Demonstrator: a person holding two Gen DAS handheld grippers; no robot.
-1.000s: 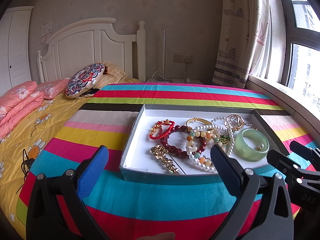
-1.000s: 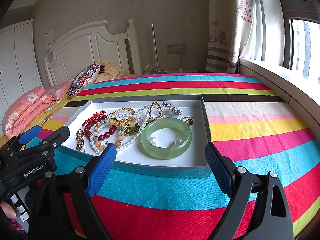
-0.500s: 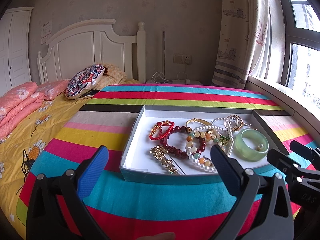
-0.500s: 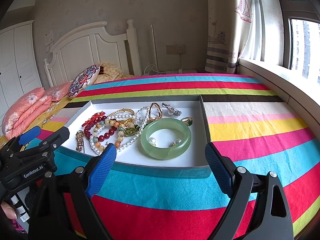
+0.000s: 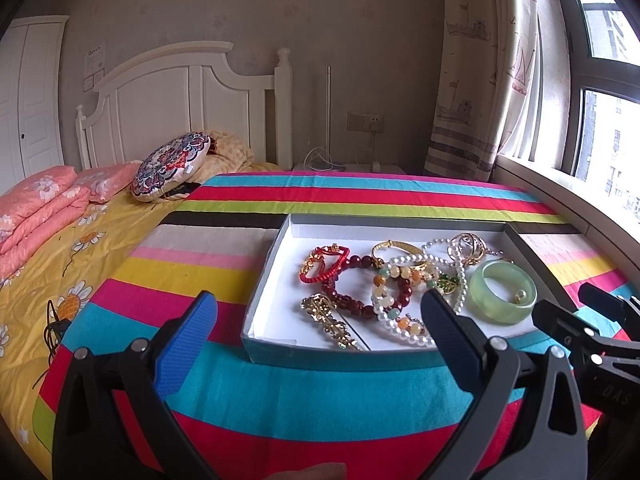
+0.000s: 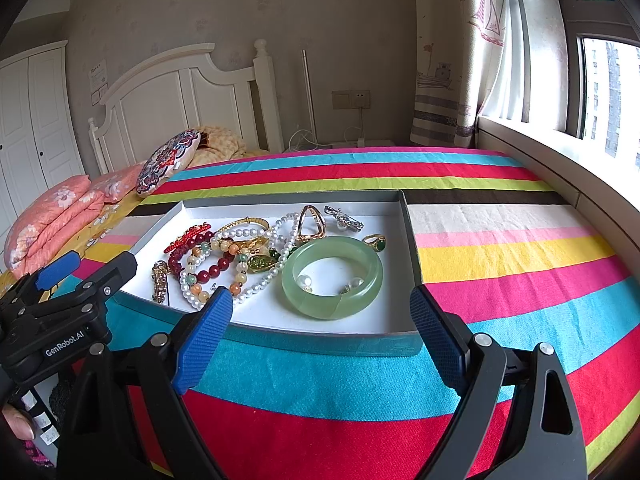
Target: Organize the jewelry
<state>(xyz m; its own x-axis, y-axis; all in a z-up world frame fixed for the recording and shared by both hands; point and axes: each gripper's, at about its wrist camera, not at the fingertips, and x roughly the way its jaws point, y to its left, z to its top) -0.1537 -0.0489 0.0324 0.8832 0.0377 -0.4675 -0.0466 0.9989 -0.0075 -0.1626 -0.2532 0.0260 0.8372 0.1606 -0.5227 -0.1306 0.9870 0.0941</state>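
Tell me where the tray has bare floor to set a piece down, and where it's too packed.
In the tray, bare white floor shows in the near right corner between the jade bangle and the right wall, and along the far wall behind the jewelry. In the left view, the far left corner beyond the red bracelet is bare too. The middle is crowded with tangled bead and pearl strands.

"GenRobot.AI" on left tool body; "DAS", possibly partial, on right tool body.

One shallow tray holds one green jade bangle, one gold bangle, one green-stone ring, one silver brooch, and two loose pearl earrings inside the jade bangle.
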